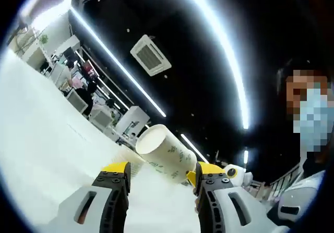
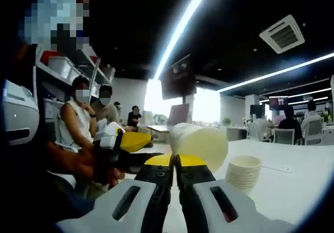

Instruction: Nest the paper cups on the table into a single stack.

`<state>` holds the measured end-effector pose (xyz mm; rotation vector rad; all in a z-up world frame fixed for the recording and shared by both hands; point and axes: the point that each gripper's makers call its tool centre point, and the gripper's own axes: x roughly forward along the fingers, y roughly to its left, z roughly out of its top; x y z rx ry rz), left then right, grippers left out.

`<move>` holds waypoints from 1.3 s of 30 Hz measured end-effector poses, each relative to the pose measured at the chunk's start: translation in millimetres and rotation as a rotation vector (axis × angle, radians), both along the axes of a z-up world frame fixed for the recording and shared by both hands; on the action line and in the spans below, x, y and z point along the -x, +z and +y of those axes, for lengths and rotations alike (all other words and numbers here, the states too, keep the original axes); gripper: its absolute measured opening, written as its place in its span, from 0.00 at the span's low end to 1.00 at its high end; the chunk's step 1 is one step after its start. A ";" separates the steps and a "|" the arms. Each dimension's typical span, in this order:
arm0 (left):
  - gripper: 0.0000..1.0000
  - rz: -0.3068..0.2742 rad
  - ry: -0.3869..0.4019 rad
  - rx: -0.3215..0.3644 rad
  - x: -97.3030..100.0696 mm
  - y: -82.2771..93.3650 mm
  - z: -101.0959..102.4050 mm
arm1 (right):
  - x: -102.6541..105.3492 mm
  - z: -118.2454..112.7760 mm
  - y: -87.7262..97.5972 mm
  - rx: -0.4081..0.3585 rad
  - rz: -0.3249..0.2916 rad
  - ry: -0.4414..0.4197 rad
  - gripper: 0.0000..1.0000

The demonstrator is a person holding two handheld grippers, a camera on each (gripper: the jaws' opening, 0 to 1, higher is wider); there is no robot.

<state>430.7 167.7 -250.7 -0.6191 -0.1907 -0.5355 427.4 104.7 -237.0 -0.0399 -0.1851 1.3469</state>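
A paper cup [image 1: 168, 154] with green print hangs tilted in the air just beyond my left gripper [image 1: 160, 169], whose yellow-tipped jaws stand wide open on either side of it. My right gripper [image 2: 175, 161] has its jaws pressed together on the wall of that cup [image 2: 202, 143], which lies sideways ahead of it. In the right gripper view the left gripper [image 2: 128, 142] comes in from the left, close to the cup. A short stack of nested paper cups [image 2: 243, 173] stands upright on the white table [image 2: 292, 181], to the right of the held cup.
The white table [image 1: 42, 134] stretches far to the left. People sit at desks and shelves [image 2: 83, 115] behind the left gripper. More people and chairs [image 2: 286, 129] are beyond the table's far edge.
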 end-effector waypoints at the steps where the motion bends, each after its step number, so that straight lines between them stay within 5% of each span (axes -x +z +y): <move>1: 0.54 -0.003 0.007 -0.033 0.7 -0.4 0.9 | 0.7 -0.5 0.0 0.015 -0.021 -0.005 0.03; 5: 0.55 -0.012 0.036 -0.150 2.6 -2.4 4.9 | 4.4 -1.7 -0.6 0.073 -0.084 -0.005 0.03; 20: 0.59 -0.130 0.143 -0.788 8.8 4.8 9.7 | 18.4 -1.4 -12.6 0.413 -0.445 0.010 0.03; 39: 0.60 -0.230 0.051 -1.205 12.8 -0.4 -27.3 | 32.5 -1.0 -34.2 0.771 -0.793 0.111 0.03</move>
